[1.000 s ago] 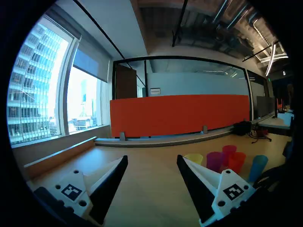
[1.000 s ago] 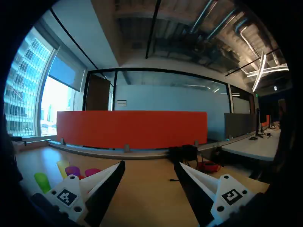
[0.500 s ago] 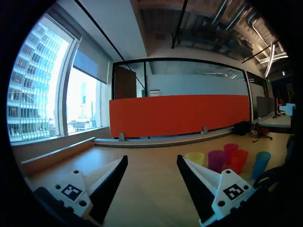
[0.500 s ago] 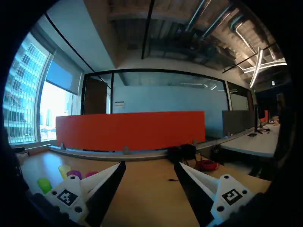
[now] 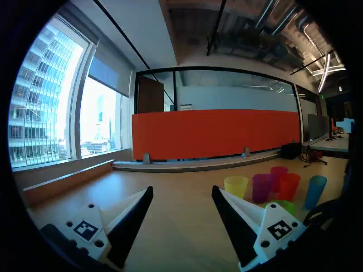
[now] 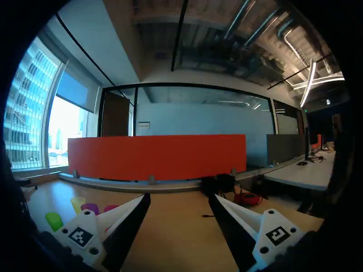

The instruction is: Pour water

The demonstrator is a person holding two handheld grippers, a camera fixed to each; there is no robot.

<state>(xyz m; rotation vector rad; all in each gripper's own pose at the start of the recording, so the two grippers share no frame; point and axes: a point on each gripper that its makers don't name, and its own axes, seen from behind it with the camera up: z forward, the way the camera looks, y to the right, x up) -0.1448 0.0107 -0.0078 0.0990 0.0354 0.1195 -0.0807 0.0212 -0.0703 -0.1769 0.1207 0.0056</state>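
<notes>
We log left gripper (image 5: 181, 188) and right gripper (image 6: 179, 195) both spread wide, empty; coloured cups (image 5: 262, 187) cluster on the table (image 5: 181, 217), right.

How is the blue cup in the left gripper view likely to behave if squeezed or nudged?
The blue cup looks like thin translucent plastic, so it is probably light, with a wall that may flex under a squeeze. It stands upright, tall with a narrower base, so a sideways nudge could tip it. Whether it holds water cannot be told.
</notes>
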